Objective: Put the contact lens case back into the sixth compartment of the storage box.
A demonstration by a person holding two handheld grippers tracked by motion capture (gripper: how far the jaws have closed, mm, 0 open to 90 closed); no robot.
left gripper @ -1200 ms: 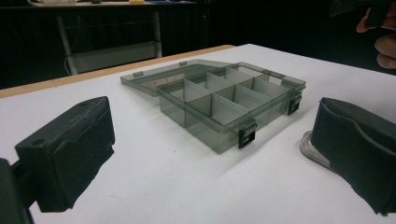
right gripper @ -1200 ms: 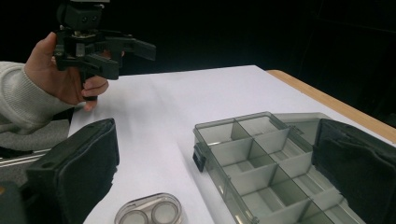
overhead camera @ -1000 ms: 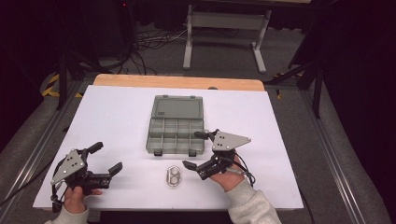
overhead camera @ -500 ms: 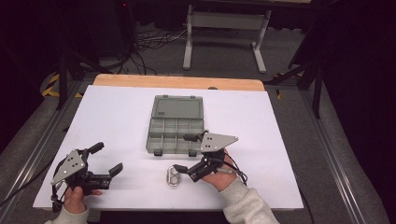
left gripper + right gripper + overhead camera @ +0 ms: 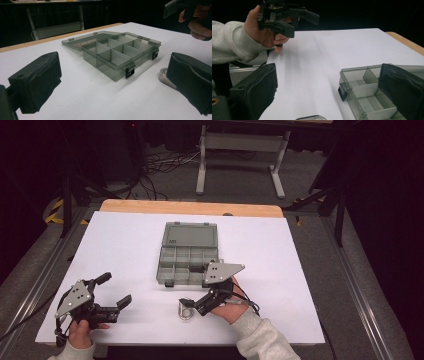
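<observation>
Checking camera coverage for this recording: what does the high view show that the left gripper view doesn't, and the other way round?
High view: the whole white table with its wooden far edge, the floor cables and metal stand behind it, the left gripper with its grey plate, and a grey sleeve. Left gripper view: the black latches and inner dividers from the side, close up. Both: the open compartment box, the small clear container in front of it, and the white tabletop.
</observation>
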